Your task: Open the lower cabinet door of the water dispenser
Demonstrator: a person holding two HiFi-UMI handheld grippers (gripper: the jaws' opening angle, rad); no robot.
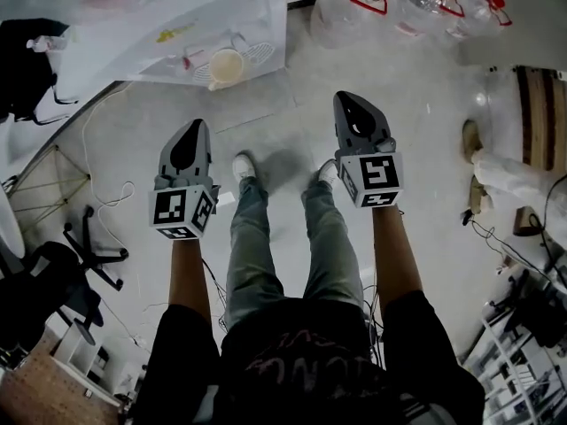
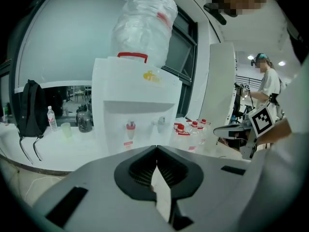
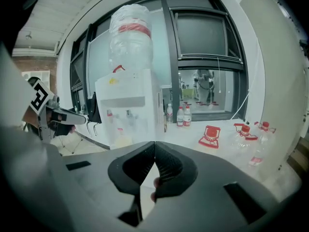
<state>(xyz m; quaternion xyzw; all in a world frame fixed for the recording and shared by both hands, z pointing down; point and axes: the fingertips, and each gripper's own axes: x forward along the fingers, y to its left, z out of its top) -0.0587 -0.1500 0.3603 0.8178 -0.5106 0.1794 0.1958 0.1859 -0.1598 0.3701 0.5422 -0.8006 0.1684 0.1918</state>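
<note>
Both claws point out over a pale grey floor (image 1: 292,96) in a glass-walled room, the left claw (image 1: 195,127) and the right claw (image 1: 344,100) held side by side above our own legs and white shoes (image 1: 244,166). We see each pair of jaws pressed together at the tips with nothing between them, in the left gripper view (image 2: 157,149) as in the right gripper view (image 3: 155,144). The white water dispenser (image 2: 135,110) stands ahead of the left claw and well apart from it, topped by an upturned bottle wrapped in plastic (image 2: 145,23). From the right claw it lies ahead and to the left (image 3: 128,105). Its lower cabinet door sits behind the claws' grey bodies, so we cannot tell how it stands. Left of the dispenser, a curved white worktop (image 2: 19,151) carries a black backpack (image 2: 30,108) and a small water bottle (image 2: 51,118). Right of the right claw, clear jugs with red caps (image 3: 211,137) stand below dark-framed windows (image 3: 203,57). Another person (image 2: 268,81) stands far off to the left claw's right.
</note>
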